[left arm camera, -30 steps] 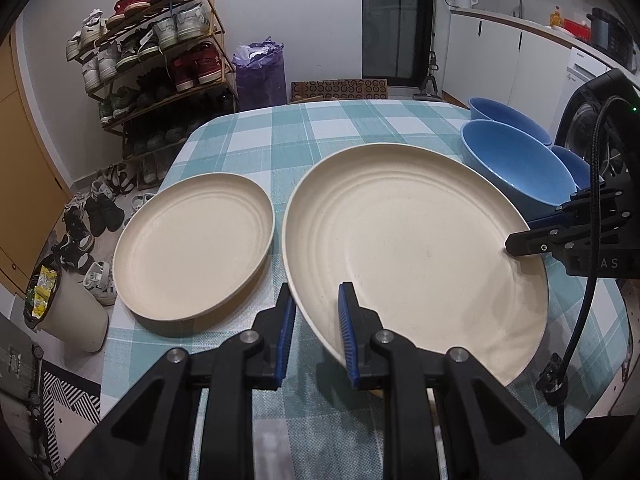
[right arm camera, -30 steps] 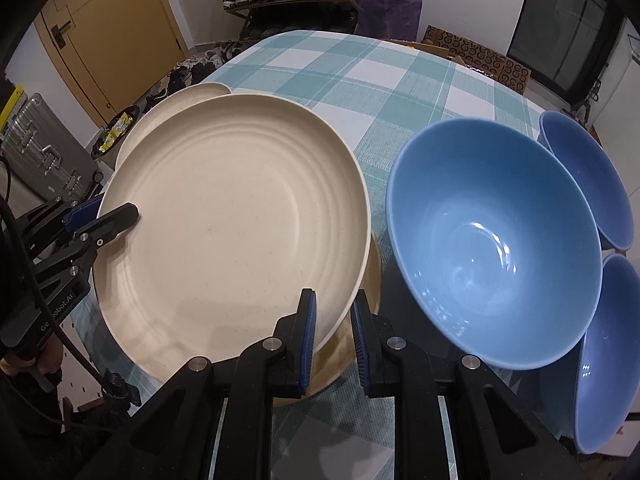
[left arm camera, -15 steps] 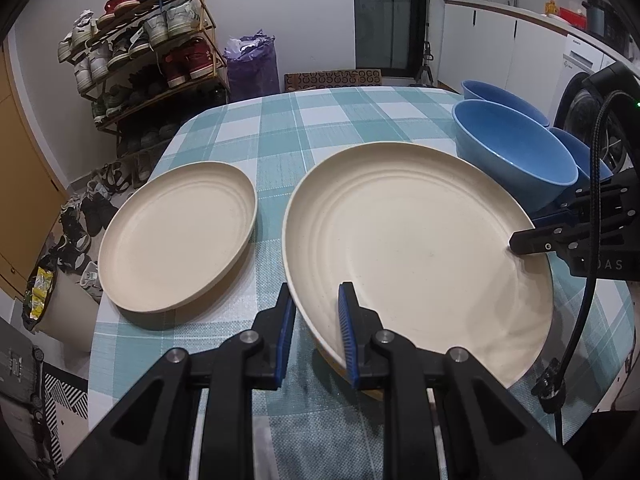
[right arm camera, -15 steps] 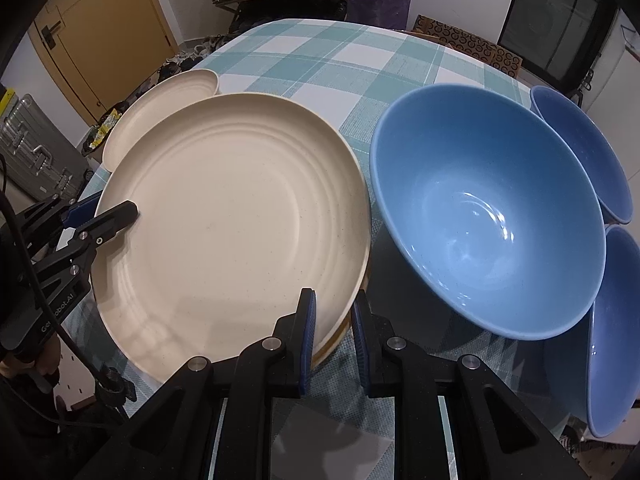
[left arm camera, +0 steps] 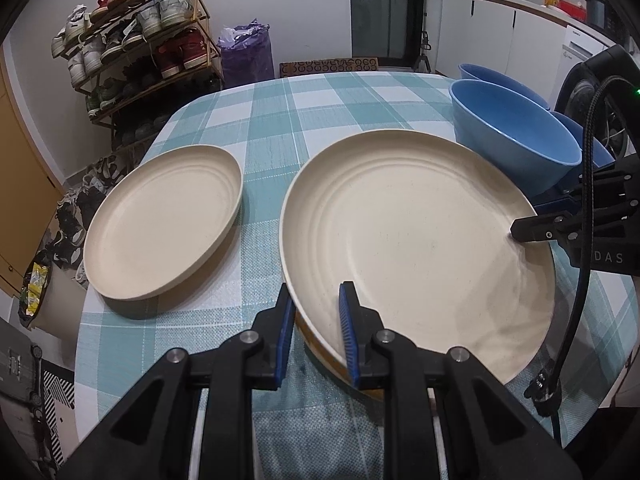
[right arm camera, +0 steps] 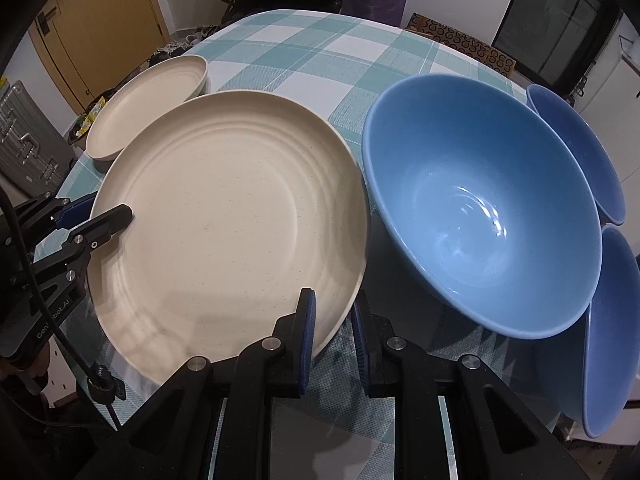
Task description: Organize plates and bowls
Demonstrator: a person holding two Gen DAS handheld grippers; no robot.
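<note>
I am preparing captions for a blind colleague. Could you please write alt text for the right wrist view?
Both grippers hold one large cream plate by opposite rims, the right gripper at the near edge and the left gripper at the left edge. Beside it on the checked tablecloth stand a big blue bowl, two more blue bowls and a smaller cream plate.

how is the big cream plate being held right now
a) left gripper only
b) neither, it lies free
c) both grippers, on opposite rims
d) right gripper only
c: the left gripper pinches the near rim of the big cream plate, and the right gripper clamps the opposite rim, each visible in the other's view.
</note>
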